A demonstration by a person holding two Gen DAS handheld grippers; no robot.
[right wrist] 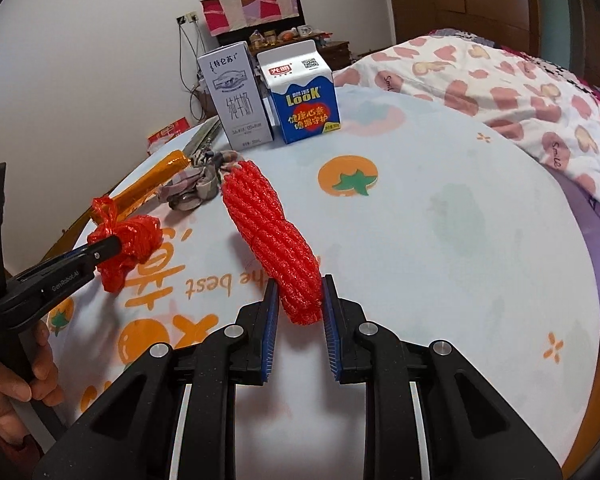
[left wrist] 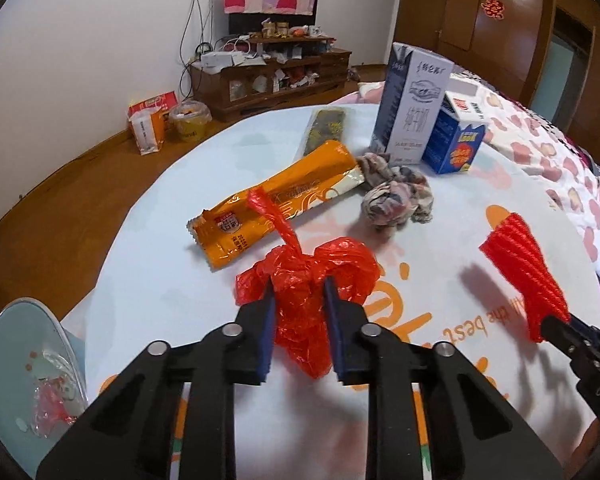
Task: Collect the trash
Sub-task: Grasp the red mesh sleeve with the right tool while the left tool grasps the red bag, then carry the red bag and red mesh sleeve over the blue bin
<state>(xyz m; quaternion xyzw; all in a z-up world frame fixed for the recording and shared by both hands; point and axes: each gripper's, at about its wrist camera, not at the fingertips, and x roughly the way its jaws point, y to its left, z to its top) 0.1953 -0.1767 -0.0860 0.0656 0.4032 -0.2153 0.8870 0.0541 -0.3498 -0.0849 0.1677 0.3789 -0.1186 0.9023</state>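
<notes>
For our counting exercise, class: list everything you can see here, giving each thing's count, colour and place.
knotted plastic bag: 1, red, between the left jaws
foam net sleeve: 1, red, between the right jaws
snack wrapper: 1, orange, mid-table
dark wrapper: 1, behind the orange one
crumpled cloth: 1, checked, beside the wrapper
milk cartons: 2, grey-white and blue, far edge
tablecloth: 1, pale with orange fruit
bin: 1, pale blue, lower left
left gripper: 1, black
right gripper: 1, black
hand: 1, holding the left gripper

Blue bin [left wrist: 28, 344] cut off at left frame edge; scissors [right wrist: 202, 138] partly hidden behind grey carton [right wrist: 236, 100].
</notes>
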